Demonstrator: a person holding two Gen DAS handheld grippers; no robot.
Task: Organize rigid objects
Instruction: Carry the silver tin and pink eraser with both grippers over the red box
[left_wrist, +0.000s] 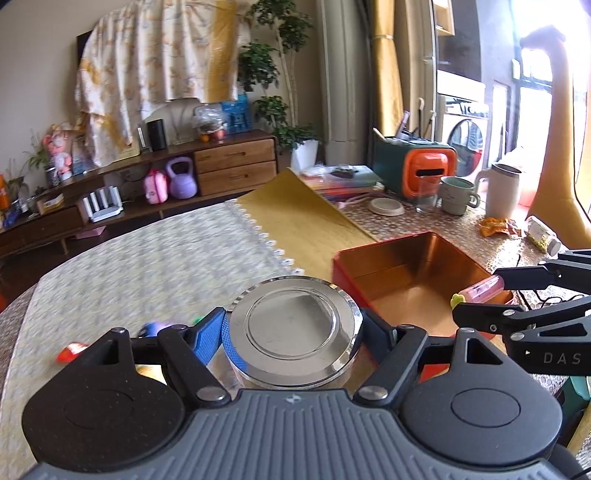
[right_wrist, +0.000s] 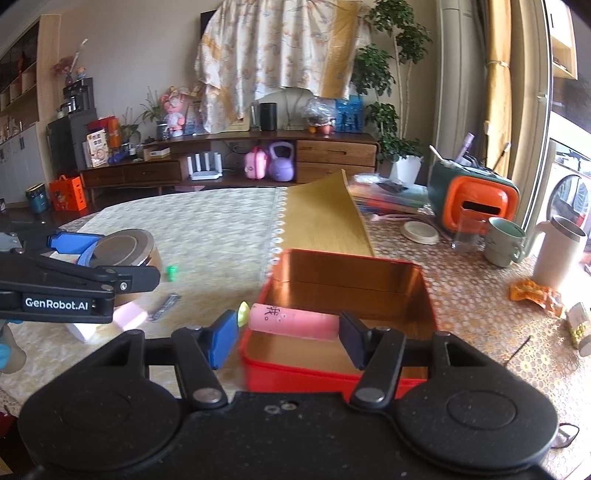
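Left gripper (left_wrist: 293, 334): clamped on a round jar with a shiny silver metal lid (left_wrist: 293, 325), held above the pale patterned tablecloth (left_wrist: 147, 266).
Right gripper (right_wrist: 288, 334): clasps a pink cylindrical tube with a yellow-green end cap (right_wrist: 293, 320) crosswise, over the near edge of the tin.
Open red rectangular tin with a copper-coloured inside (right_wrist: 354, 291): on the table, just right of the jar.
Table clutter: a small green piece (right_wrist: 170, 272) and a dark flat strip (right_wrist: 165, 307) lie left of the tin.
Farther back: a pale green mug (right_wrist: 504, 242) and an orange-fronted green box (right_wrist: 476, 205).
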